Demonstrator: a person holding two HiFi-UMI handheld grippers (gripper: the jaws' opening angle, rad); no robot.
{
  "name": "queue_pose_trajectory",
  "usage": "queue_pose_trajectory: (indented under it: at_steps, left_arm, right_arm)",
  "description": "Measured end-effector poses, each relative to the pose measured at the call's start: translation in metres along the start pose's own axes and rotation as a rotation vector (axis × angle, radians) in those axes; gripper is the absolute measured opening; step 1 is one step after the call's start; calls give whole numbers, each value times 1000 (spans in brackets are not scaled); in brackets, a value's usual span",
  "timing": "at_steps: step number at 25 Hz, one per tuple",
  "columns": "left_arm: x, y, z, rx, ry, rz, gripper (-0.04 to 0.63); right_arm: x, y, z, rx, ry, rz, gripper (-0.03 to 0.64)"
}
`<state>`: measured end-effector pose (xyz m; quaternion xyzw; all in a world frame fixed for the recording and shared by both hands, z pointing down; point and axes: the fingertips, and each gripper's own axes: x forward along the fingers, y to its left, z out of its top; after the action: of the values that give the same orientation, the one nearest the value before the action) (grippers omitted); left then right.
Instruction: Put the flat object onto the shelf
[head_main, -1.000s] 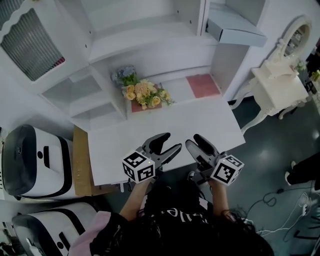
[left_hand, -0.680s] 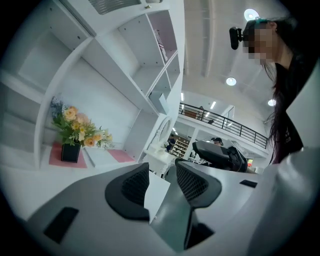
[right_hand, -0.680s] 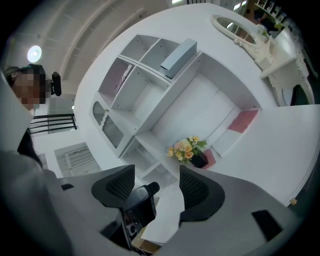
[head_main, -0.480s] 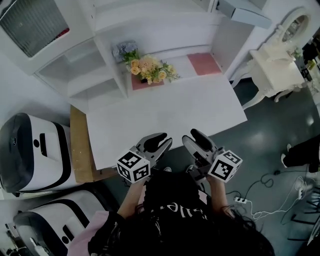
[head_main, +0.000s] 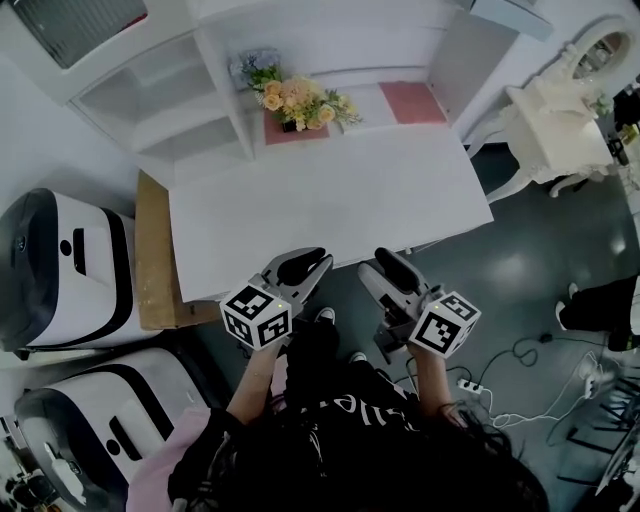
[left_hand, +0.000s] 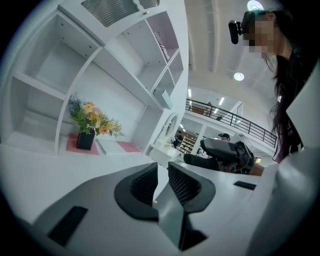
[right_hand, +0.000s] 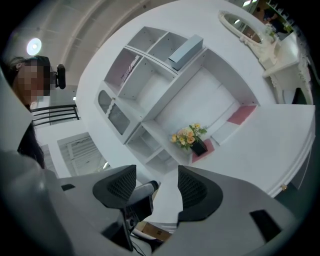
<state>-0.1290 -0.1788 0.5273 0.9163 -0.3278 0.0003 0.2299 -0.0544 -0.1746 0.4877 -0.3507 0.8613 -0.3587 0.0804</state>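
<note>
- Item: pink flat object (head_main: 415, 102), lying flush at the upper right of the head view, on the far side of the white desk (head_main: 330, 205) and just below the shelf unit (head_main: 165, 95); nothing is resting on it
- Look-alike: second pink mat (head_main: 280, 133), lying left of the first and carrying the flower vase (head_main: 297, 100); being weighted down, it is looking like the poorer candidate
- Handling, judged: appearing thin and light, probably pliant; likely to be drooping if lifted by one corner; nothing is suggesting fragility, though the surface may be sliding easily on the smooth desk
- Hold, judged: the near edge or a near corner is offering the only purchase, since the piece is sitting flat; one pad would be needing to work under it
- Left gripper (head_main: 312, 260): hanging at lower centre, off the desk's near edge and well apart from the item; jaws closing to a thin slit, nothing between them
- Right gripper (head_main: 372, 265): hanging just beside the left one; jaws standing wide, gripping nothing
</note>
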Motion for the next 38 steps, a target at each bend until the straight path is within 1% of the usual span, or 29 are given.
queue_pose_trajectory:
  at_steps: [1,2,3,6,9,15,20,25,29,38]
  left_arm:
    - [-1,-4,-1,-3,-2,7,75]
    - [0,-10,-2,-8,-6,13,75]
    - [0,-17,-2,-13,-13,16,75]
    - [3,-49,-5,-18,-46,3,75]
    - [6,-88,-17,-9,-46,-16,75]
    - [-3,-161,-41,-10,-62,-15,75]
    - [-19,-205,-65,-2,-79,13,75]
    - [-35,-236,-90,-9,-79,36,75]
    - [-46,-254,-103,-6,-80,43,75]
    - [-68,-270,-118,-9,-86,85,75]
  right_arm:
    - [-8,1,-2,-3,-1,-7,269]
    - [-16,2,-4,-6,-6,-14,190]
    - [-24,3,-5,-8,-13,-18,133]
    - [-52,8,-11,-13,-24,-2,127]
    - [-83,10,-19,-19,-22,11,118]
    - [-142,28,-38,-48,-7,52,101]
    - [-185,42,-57,-104,17,78,95]
    - [-218,54,-76,-158,37,98,94]
    - [-234,63,-91,-177,53,127,91]
    - [-248,81,-112,-210,96,179,84]
